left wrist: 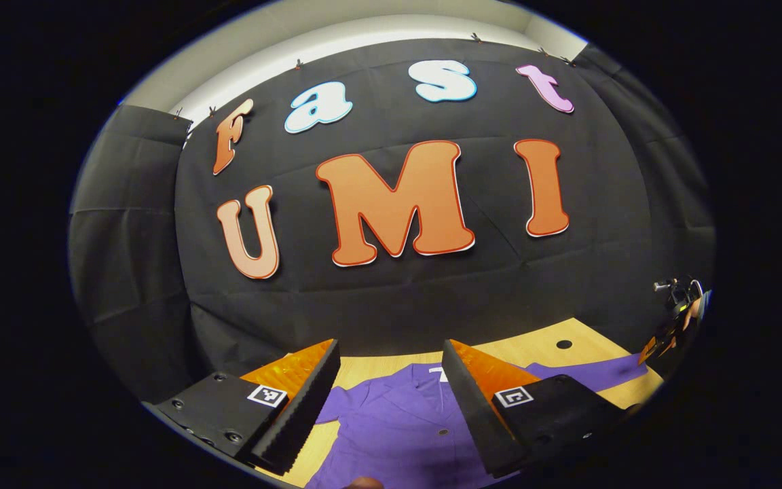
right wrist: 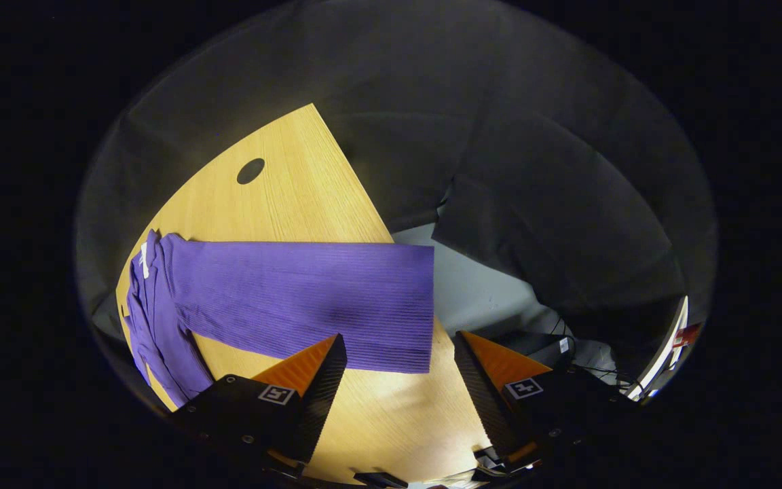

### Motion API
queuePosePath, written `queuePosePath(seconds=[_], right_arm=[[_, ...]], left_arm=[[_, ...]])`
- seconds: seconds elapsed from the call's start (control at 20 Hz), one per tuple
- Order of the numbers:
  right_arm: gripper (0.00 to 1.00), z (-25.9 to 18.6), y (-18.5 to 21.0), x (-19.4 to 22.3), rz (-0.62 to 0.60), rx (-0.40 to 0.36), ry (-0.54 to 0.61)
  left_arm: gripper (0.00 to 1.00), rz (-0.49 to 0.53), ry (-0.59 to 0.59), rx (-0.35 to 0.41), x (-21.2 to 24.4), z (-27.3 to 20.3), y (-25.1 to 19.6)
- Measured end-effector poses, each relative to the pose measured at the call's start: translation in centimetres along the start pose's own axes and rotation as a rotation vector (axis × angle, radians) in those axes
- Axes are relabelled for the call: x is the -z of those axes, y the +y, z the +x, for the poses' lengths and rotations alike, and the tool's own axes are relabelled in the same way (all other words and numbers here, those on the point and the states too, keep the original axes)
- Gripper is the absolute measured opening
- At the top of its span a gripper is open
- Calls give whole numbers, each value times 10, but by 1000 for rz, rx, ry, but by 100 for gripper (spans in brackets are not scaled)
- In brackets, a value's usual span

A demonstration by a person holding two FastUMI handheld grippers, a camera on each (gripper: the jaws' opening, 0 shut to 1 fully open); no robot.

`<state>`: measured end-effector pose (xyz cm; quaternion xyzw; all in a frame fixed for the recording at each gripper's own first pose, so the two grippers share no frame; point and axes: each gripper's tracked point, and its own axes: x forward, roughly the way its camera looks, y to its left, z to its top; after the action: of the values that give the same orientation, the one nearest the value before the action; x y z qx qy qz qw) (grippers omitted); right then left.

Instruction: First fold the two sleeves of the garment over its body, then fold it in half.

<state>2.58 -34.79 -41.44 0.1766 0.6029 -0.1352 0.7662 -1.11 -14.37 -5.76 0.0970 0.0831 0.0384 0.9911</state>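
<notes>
1. Garment (left wrist: 398,428): a purple buttoned top lies flat on the wooden tabletop (right wrist: 282,197), collar toward the booth wall. In the left gripper view it sits at 6 o'clock, between and beyond the fingers.
2. Right sleeve (right wrist: 303,302): stretched out straight across the tabletop, its cuff reaching past the table edge at about 3 o'clock of the cloth in the right gripper view. Neither sleeve appears folded; the task looks to be at its start.
3. Left gripper (left wrist: 391,380): jaws spread wide, pinching nothing, held above the chest of the garment.
4. Right gripper (right wrist: 398,380): jaws spread wide, empty, poised above the sleeve near its cuff.
5. Risk: the cuff overhangs the edge, so a grip taken too far out could close on air or drag the sleeve off the tabletop. A pinch on one layer of ribbed cloth may slip mid-fold and leave the sleeve crooked over the body.
6. Risk: pulling the sleeve without the body held down could shift the whole garment.
7. Surroundings: a round cable hole (right wrist: 250,170) in the tabletop at 11 o'clock, clear of the sleeve; cables and equipment (right wrist: 567,360) on the floor at 4 o'clock. Nothing lies on the fold path.
</notes>
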Motion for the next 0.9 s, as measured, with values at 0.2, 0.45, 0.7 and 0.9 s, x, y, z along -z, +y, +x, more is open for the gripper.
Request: queuePosePath(seconds=[0.2, 0.45, 0.7, 0.9], right_arm=[[95, 15, 5, 4, 17, -20, 67], [92, 27, 9, 7, 24, -19, 108], [90, 33, 6, 8, 37, 1, 122], [88, 37, 2, 2, 85, 8, 121]], left_arm=[[95, 11, 12, -4, 3, -1, -1], [94, 19, 26, -14, 7, -1, -1], [95, 34, 20, -26, 5, 0, 1], [94, 24, 49, -26, 13, 2, 1]])
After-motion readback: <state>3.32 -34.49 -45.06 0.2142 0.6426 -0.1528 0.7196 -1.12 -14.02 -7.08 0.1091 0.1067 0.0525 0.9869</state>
